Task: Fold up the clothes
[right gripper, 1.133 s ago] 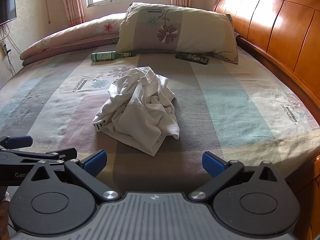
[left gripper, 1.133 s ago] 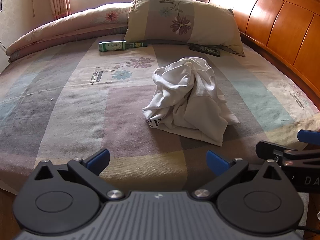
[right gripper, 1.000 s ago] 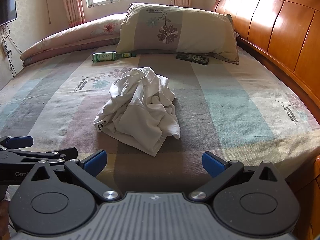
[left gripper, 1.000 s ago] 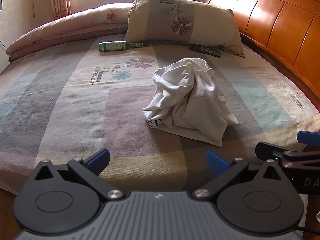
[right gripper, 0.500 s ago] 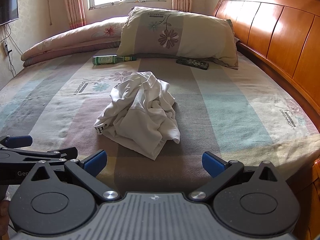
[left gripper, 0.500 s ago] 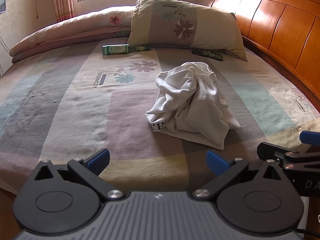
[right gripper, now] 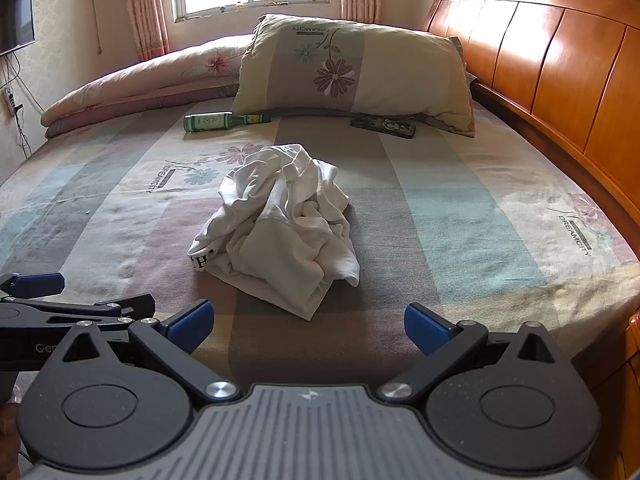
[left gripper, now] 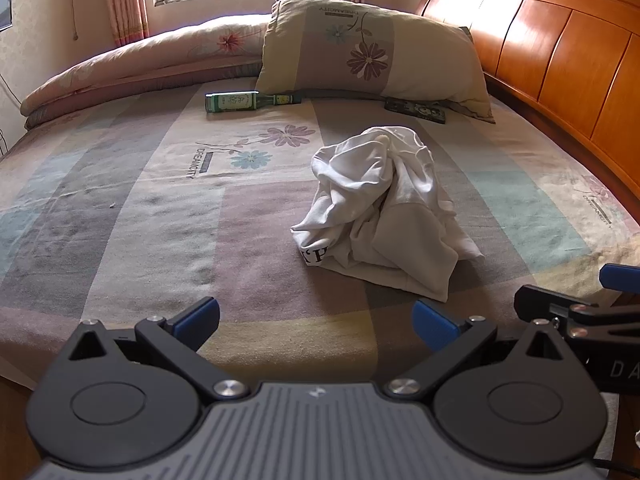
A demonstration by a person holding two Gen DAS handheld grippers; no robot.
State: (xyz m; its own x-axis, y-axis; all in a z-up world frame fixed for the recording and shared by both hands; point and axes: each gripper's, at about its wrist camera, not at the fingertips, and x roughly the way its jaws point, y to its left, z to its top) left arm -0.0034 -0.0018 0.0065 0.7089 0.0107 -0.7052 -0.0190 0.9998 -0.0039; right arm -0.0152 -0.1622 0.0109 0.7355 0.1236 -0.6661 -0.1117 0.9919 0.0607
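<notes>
Striped pastel bedsheet fills more of both views than a second ago, and the crumpled white cotton garment sits lower and closer: both claws have advanced, so I judge the first grasp is near. It lies mid-bed, heaped, with black lettering on one hem. Left gripper and right gripper gape wide, holding nothing.

- White garment lies crumpled in an unfolded heap on the striped bedsheet, mid-bed.
- Black lettering shows on its near-left edge; folds rise toward the pillow side.
</notes>
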